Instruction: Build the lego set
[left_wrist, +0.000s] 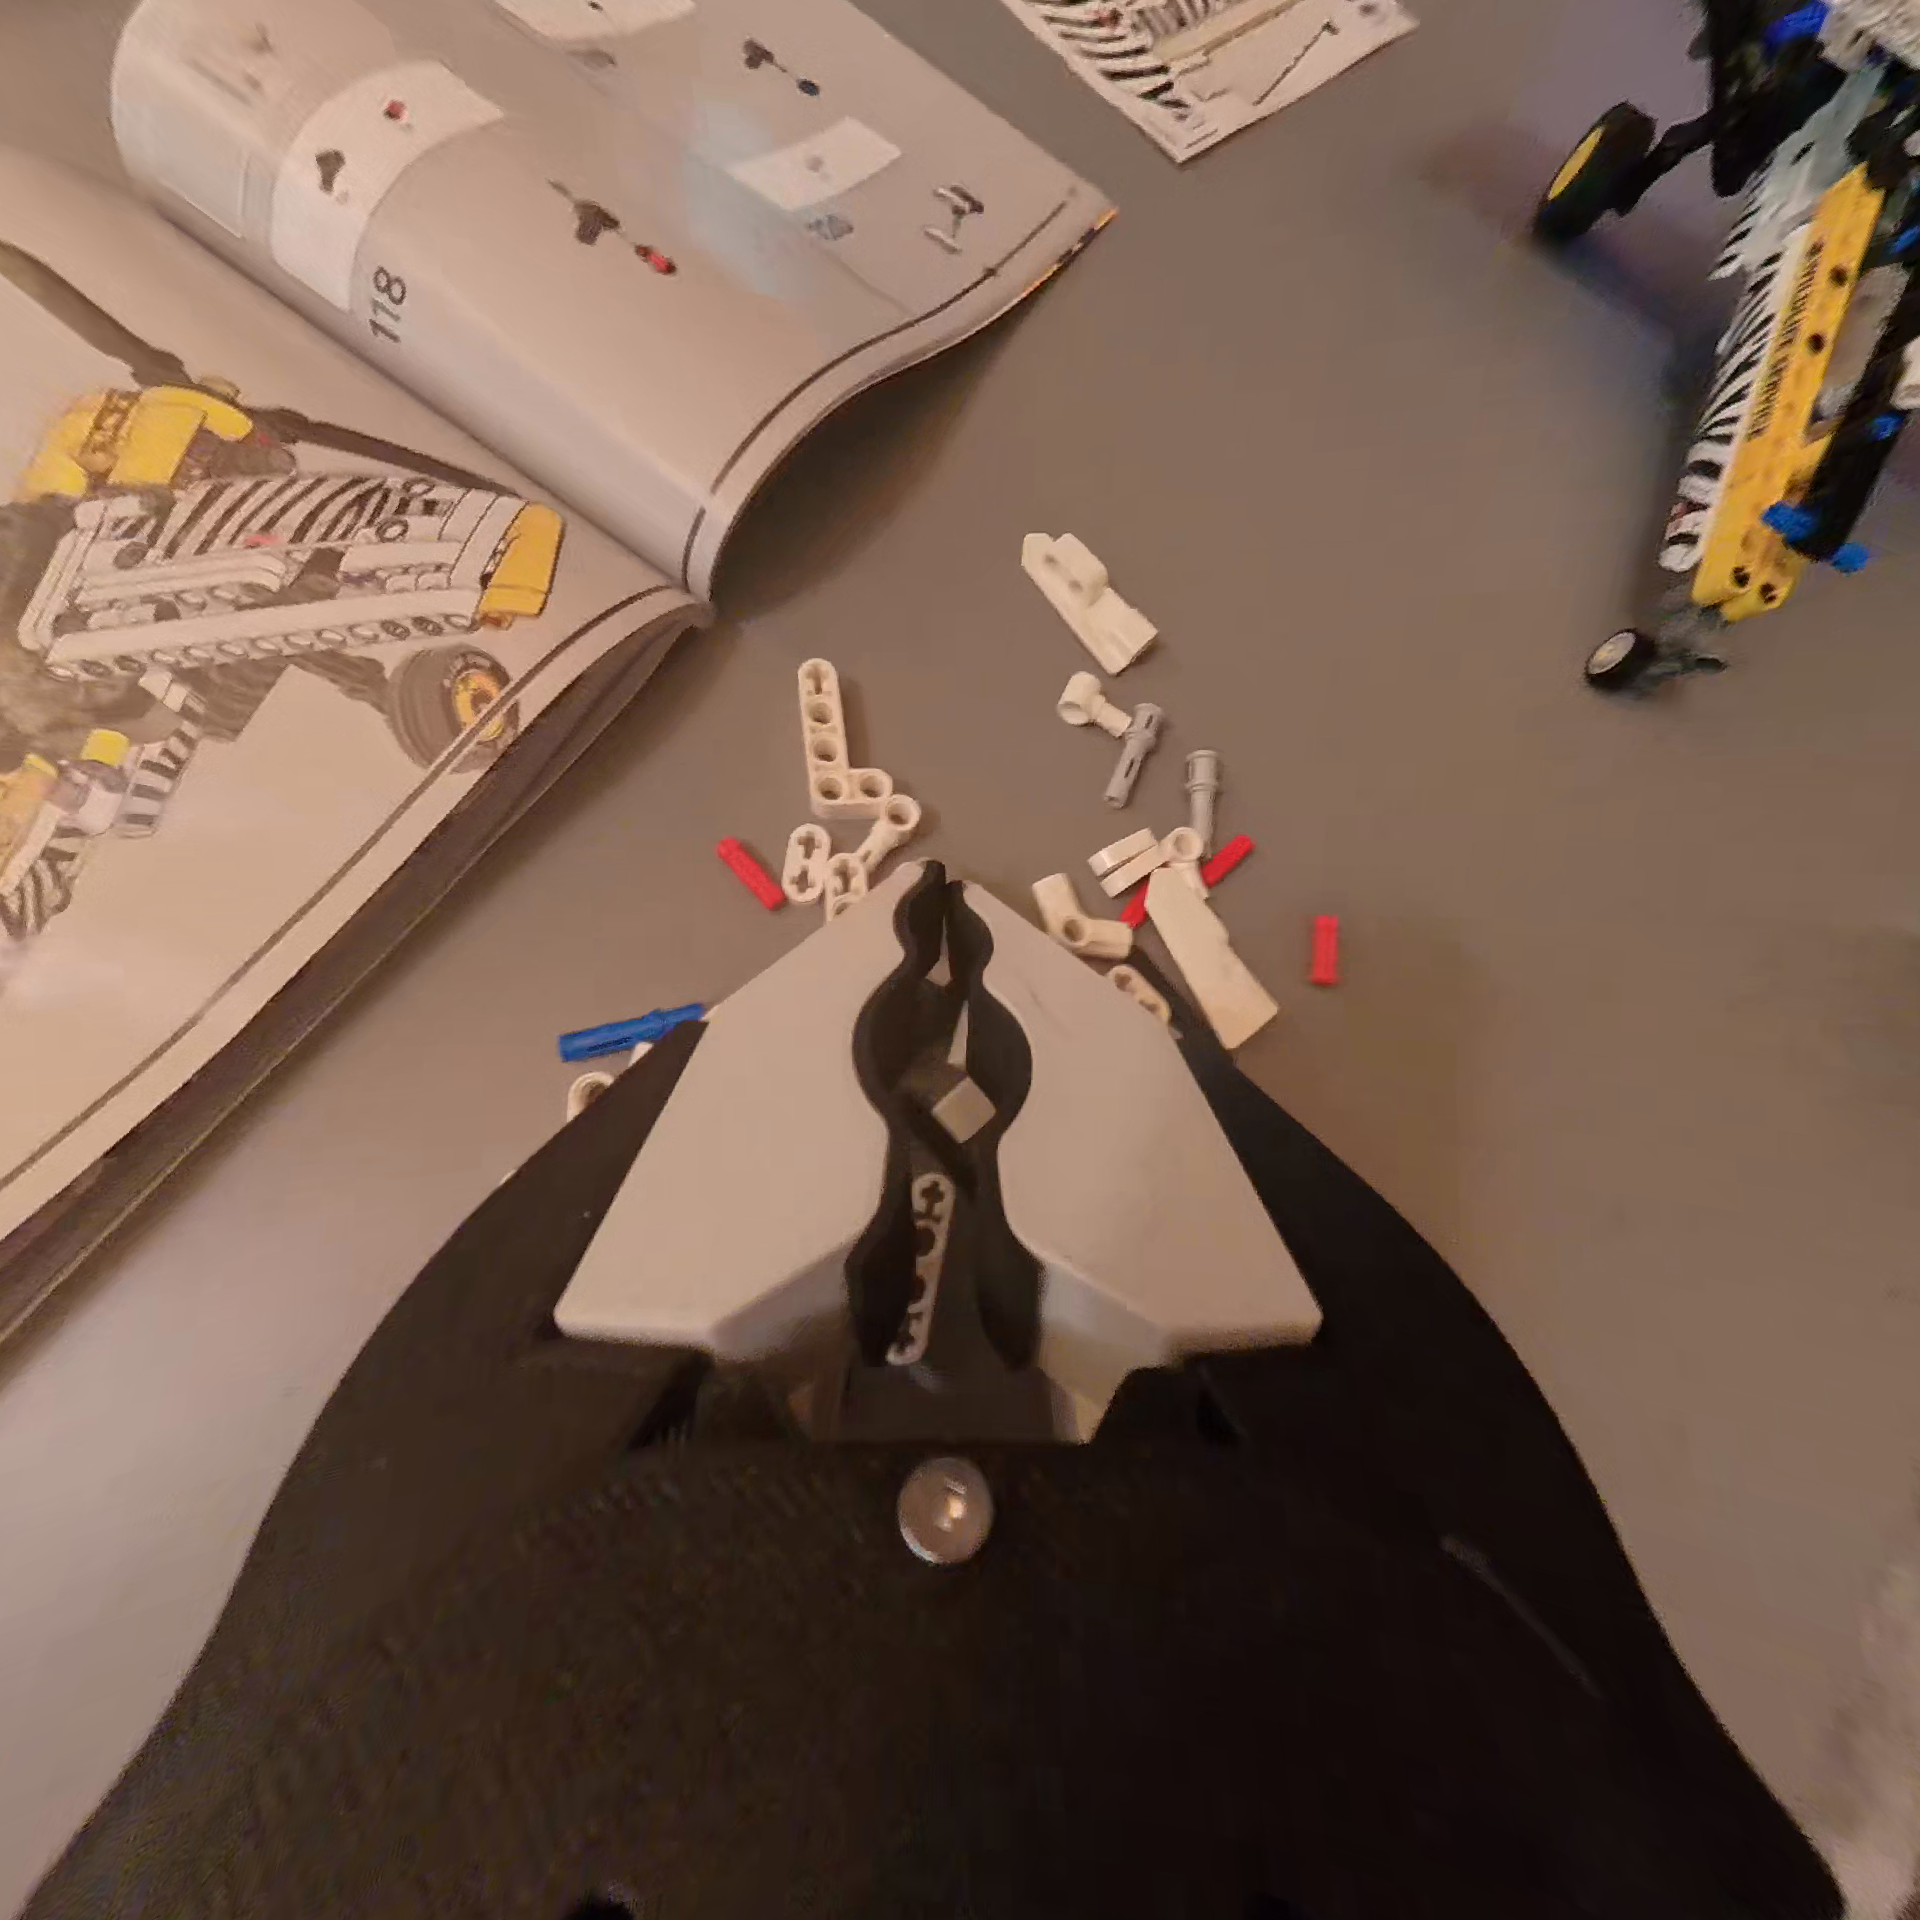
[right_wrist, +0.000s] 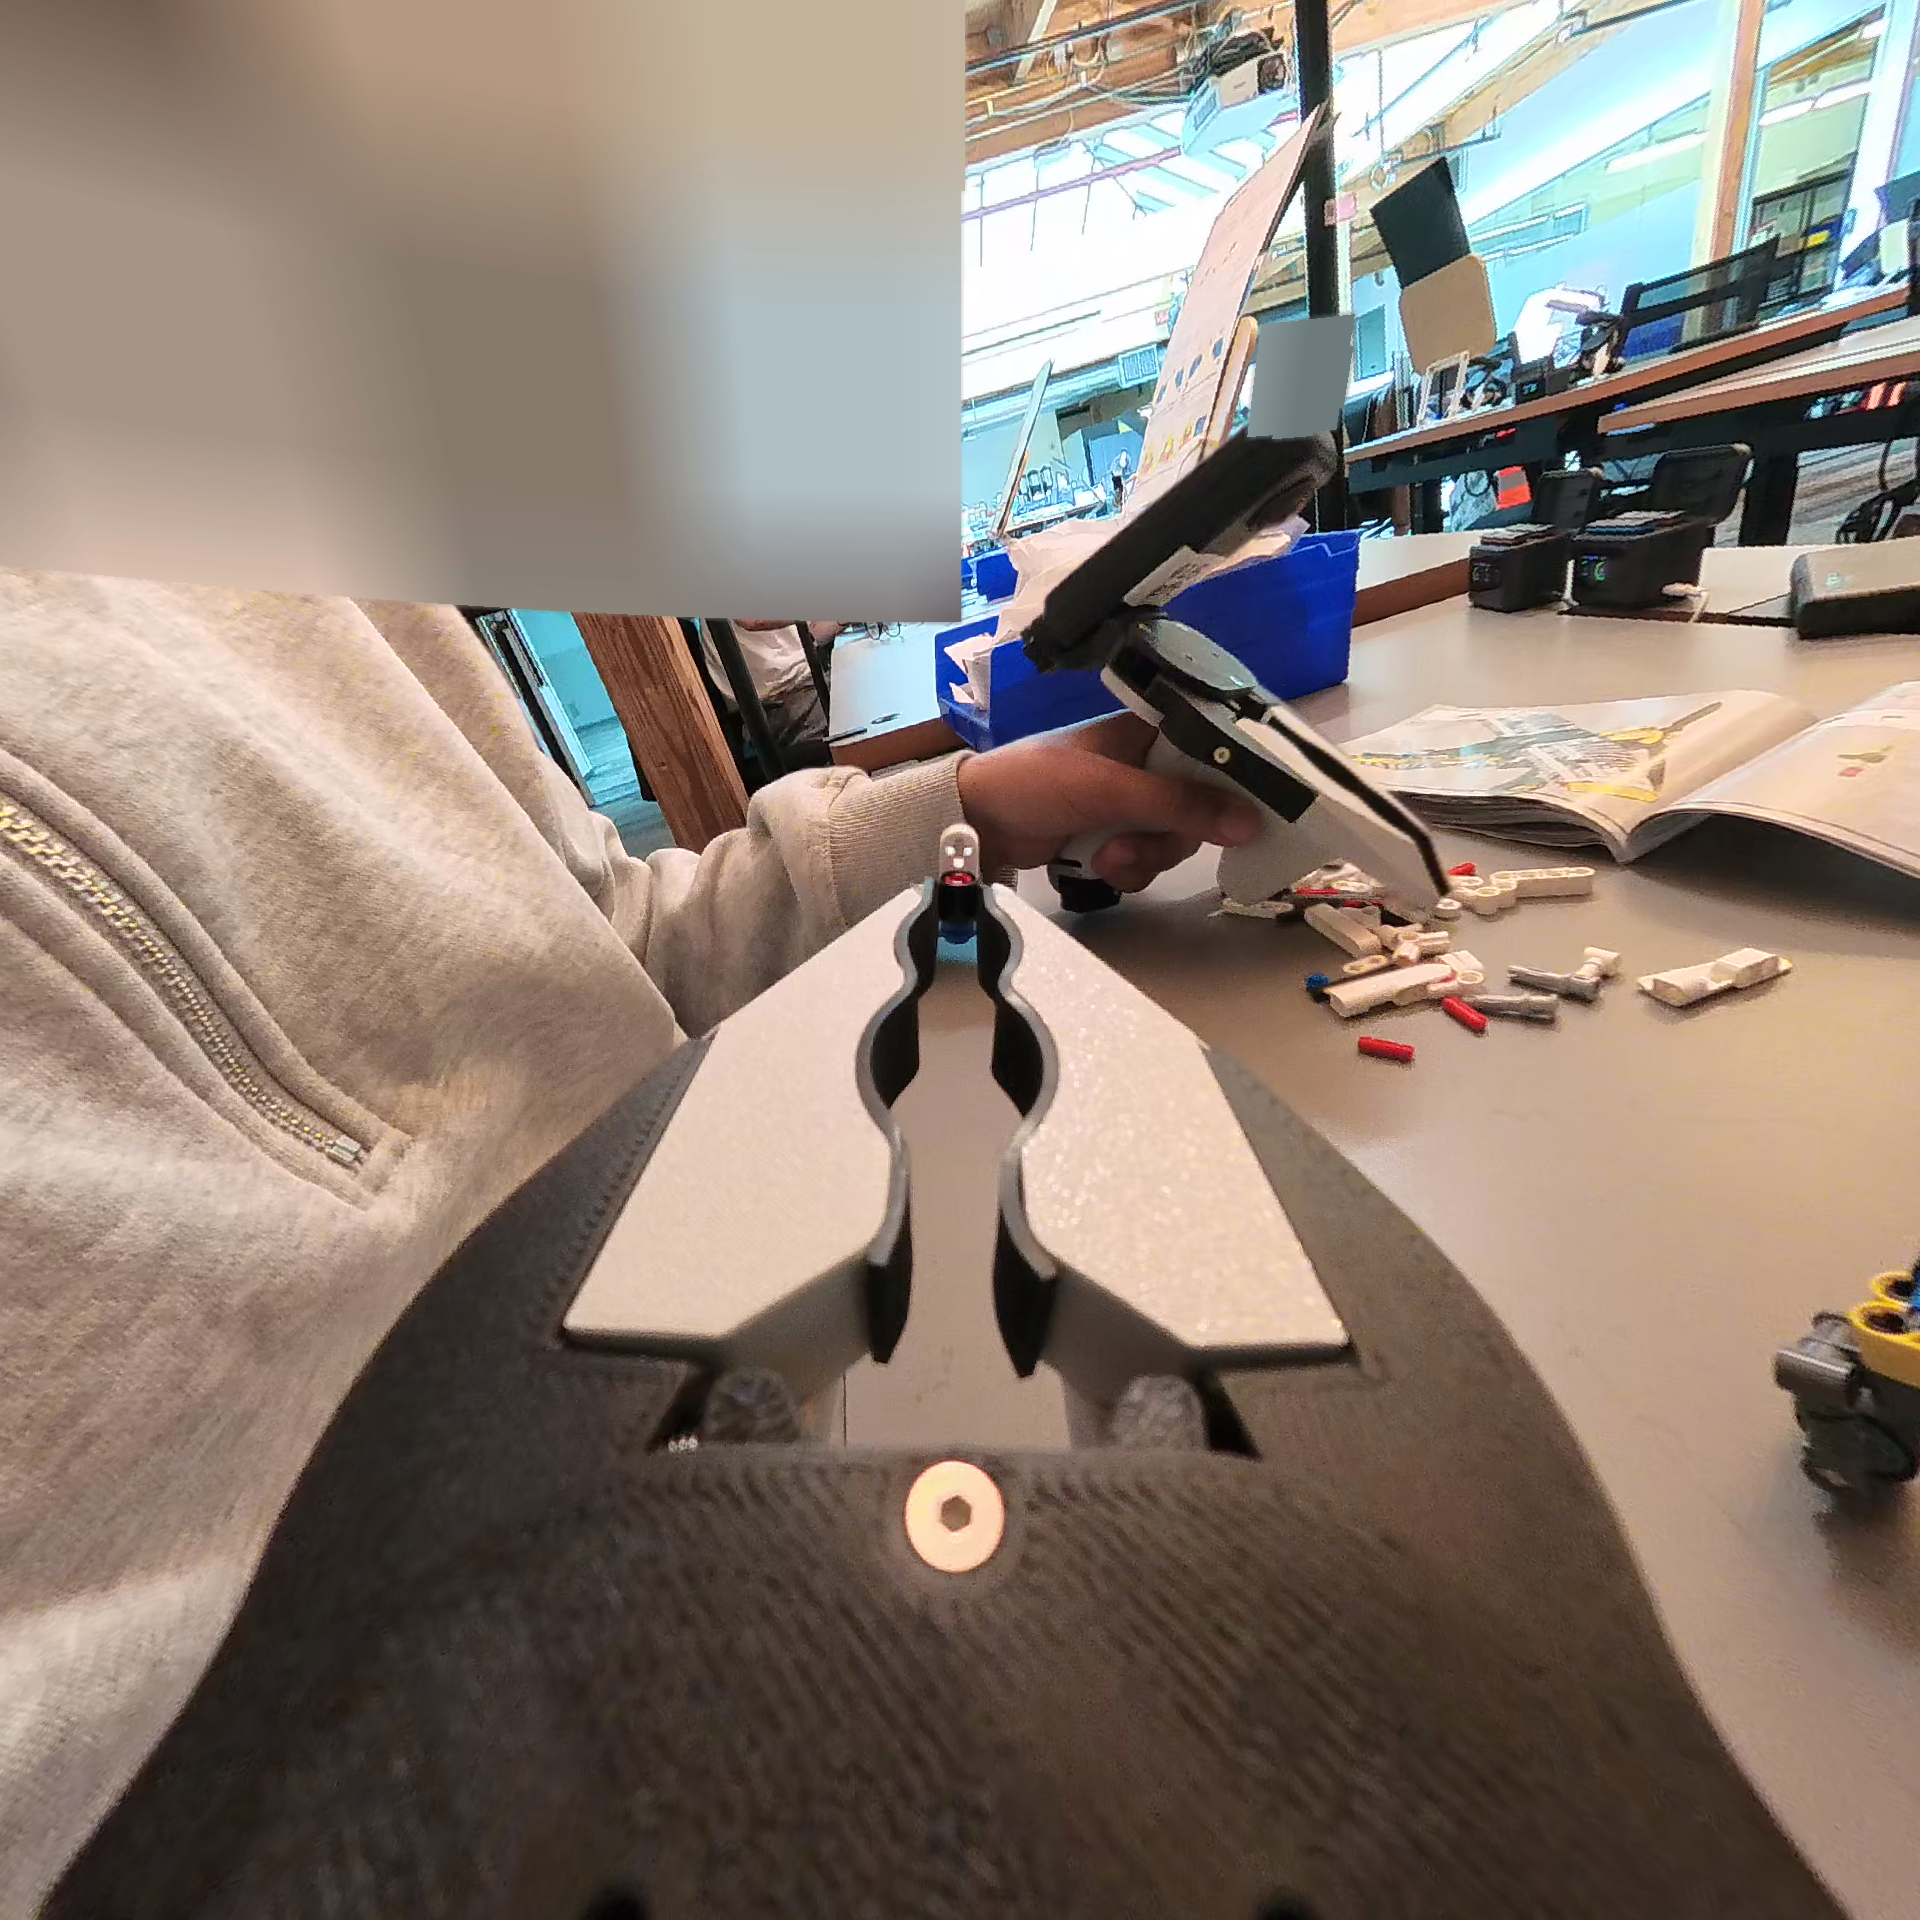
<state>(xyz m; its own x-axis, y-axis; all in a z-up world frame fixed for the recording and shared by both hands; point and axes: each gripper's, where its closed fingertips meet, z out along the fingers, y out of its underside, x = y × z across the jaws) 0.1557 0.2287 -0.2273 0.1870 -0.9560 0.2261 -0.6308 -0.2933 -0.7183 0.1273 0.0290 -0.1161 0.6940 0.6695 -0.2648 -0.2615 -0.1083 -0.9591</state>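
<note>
Down among the loose pieces (left_wrist: 1039, 831) scattered on the grey table (left_wrist: 1455, 1039), just beside the open instruction book (left_wrist: 416, 520), we are pressing the left gripper (left_wrist: 940, 883) with its jaws nearly closed, probably to pick the next part; whether it is gripping anything we cannot tell. Meanwhile we are holding the right gripper (right_wrist: 956, 914) up near the chest, narrowed onto a small sub-assembly (right_wrist: 957, 868) of white, red and blue parts, likely keeping it ready, while the half-built model (left_wrist: 1787, 364) is waiting well apart.
</note>
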